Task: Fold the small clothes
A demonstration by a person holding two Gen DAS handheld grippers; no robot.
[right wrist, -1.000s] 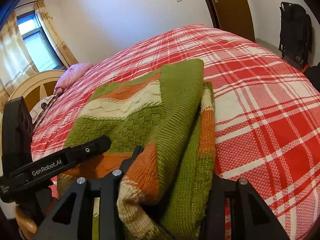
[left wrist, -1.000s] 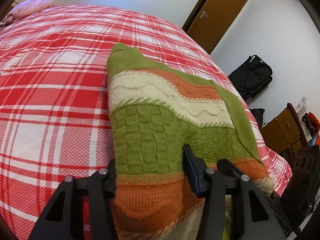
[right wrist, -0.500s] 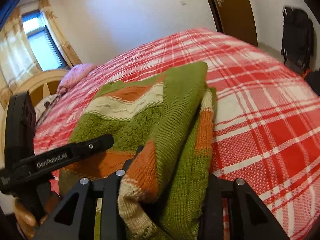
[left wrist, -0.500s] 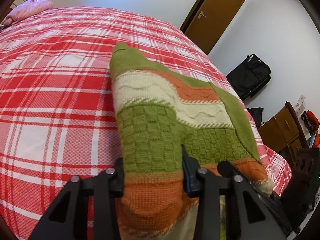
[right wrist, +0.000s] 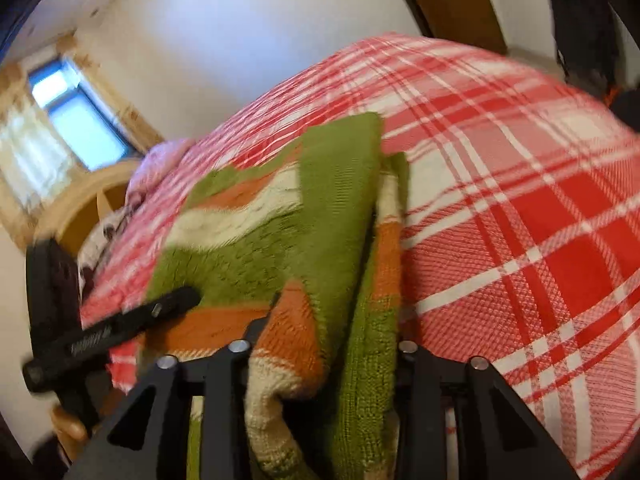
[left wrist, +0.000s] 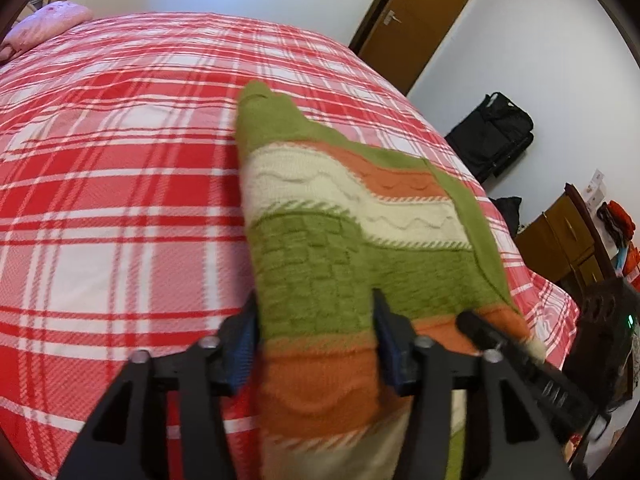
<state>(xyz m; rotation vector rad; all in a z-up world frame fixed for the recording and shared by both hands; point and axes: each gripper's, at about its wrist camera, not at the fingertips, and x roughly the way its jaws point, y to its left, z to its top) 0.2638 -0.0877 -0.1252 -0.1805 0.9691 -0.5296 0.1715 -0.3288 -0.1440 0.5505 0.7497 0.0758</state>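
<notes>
A knitted sweater (left wrist: pixel 344 240) in green, orange and cream bands lies folded lengthwise on a red-and-white plaid bed (left wrist: pixel 120 160). My left gripper (left wrist: pixel 316 344) is shut on the sweater's near orange hem, cloth bunched between its fingers. My right gripper (right wrist: pixel 328 360) is shut on the sweater (right wrist: pixel 280 232) at the near right corner, where green and orange layers hang over the fingers. Each gripper shows in the other's view: the right one (left wrist: pixel 520 356) beside the hem, the left one (right wrist: pixel 120 328) at the left.
A pink pillow (left wrist: pixel 44 28) lies at the bed's far end. A brown door (left wrist: pixel 416 20), a black bag (left wrist: pixel 492 136) and a wooden cabinet (left wrist: pixel 560 236) stand right of the bed. A window (right wrist: pixel 80 120) and wooden headboard (right wrist: pixel 80 208) are on the left.
Both grippers have lifted the near end of the sweater and moved forward over the bed. The right wrist view has tilted and blurred. Both grips are unchanged.
</notes>
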